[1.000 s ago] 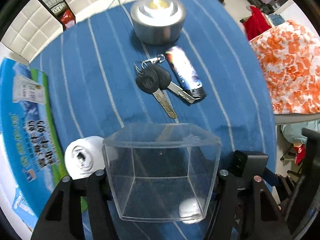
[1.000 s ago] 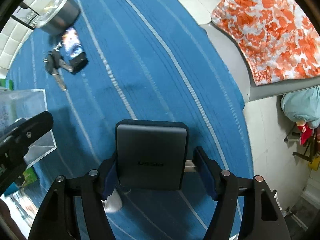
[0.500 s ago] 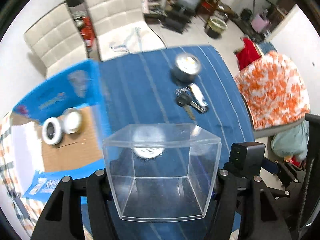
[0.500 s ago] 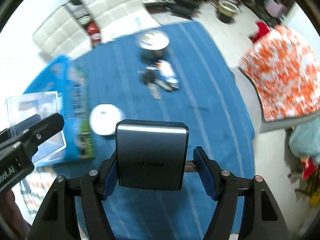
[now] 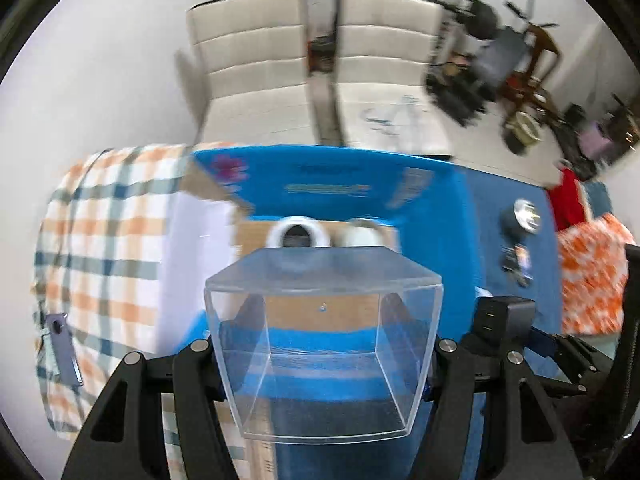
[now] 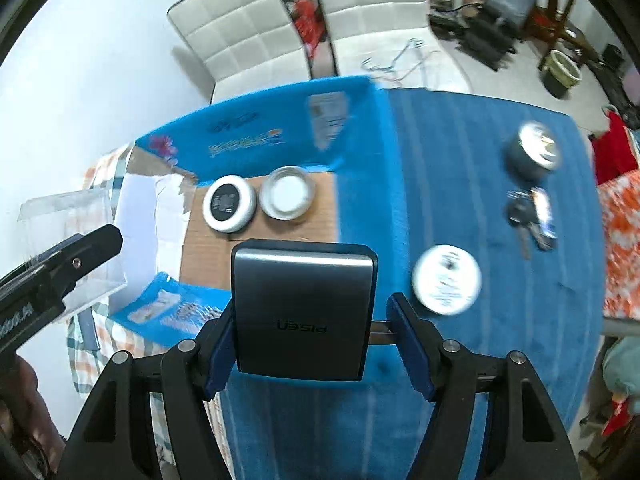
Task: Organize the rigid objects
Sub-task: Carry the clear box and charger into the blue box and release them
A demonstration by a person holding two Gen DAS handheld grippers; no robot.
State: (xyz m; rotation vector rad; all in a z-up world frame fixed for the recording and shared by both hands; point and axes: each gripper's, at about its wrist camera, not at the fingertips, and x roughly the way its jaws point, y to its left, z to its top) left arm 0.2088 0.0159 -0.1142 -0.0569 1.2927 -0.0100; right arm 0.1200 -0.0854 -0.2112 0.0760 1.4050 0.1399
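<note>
My left gripper is shut on a clear plastic box and holds it above the open blue carton. My right gripper is shut on a dark grey charger, over the carton's near edge. On the carton's brown floor lie a black-topped round tin and a white round tin. The blue striped table carries another white tin, a bunch of keys and a silver tin. The right wrist view shows the left gripper at its left edge.
A checked orange and teal cloth lies left of the carton. Two white padded chairs stand behind the table. An orange floral cushion sits at the right. Clutter and a bin fill the far floor.
Both grippers have risen and swung left, from over the keys and blue cloth to over the open carton. Each keeps its grip.
</note>
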